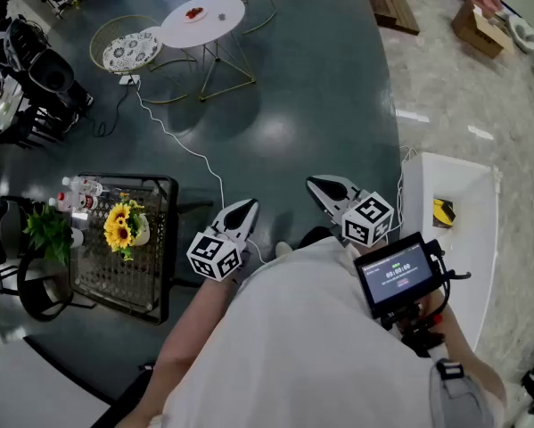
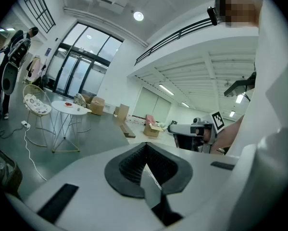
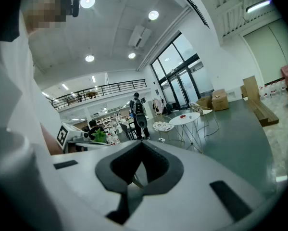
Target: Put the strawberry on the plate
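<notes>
left gripper [image 2: 144, 147]: jaws shut together, nothing between | right gripper [image 3: 142, 147]: jaws closed too, empty | both held near the person's chest, tips pointing out over the dark floor [image 1: 293, 105] | strawberry [image 1: 193, 12]: small red speck on the round white table [image 1: 222, 7], well apart from both grippers | chair [image 1: 128, 50] just beside the table

Dark glossy floor [image 1: 311, 105], round white table [image 1: 209, 28] — tall windows [image 2: 81, 67]
</notes>
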`<state>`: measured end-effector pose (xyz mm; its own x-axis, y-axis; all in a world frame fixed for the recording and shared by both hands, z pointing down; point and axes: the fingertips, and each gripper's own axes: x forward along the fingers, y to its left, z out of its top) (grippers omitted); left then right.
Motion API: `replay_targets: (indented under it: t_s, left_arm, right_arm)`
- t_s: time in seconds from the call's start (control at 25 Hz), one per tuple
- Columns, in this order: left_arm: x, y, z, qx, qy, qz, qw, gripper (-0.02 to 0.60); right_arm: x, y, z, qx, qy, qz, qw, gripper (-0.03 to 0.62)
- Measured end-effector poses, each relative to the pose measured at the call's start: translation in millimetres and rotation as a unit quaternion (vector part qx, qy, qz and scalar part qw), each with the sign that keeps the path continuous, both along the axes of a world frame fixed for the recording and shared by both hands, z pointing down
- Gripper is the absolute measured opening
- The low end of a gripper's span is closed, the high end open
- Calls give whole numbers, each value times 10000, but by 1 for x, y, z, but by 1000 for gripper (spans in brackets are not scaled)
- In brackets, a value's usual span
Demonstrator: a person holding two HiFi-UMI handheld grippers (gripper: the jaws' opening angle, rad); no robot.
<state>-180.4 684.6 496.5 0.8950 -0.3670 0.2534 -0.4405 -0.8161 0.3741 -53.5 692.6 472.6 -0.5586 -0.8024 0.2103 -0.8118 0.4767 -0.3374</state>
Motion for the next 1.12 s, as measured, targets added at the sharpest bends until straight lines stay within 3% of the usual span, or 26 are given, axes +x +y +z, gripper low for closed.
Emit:
replay_targets:
  t_s: [0.24,0.48,0.72,1.12]
  left_arm:
    - [-14,-17,-4,132,-51,-291,9995,5]
    - [-17,-15,-1,86,-101,-344,9993,5]
    - [35,-66,-4,76,-189,-533,9984,5]
    - [69,-93,4,-35,-349,-644,9973,5]
  right_arm:
    - [-11,-22,-8,162,-263,-231,9993,6]
    - [-19,-21,-12,207,-185,-322,9991,6]
    - [30,-64,-9,172,-104,-460,9987,6]
    - [65,-95,2,143,36,-598,9981,6]
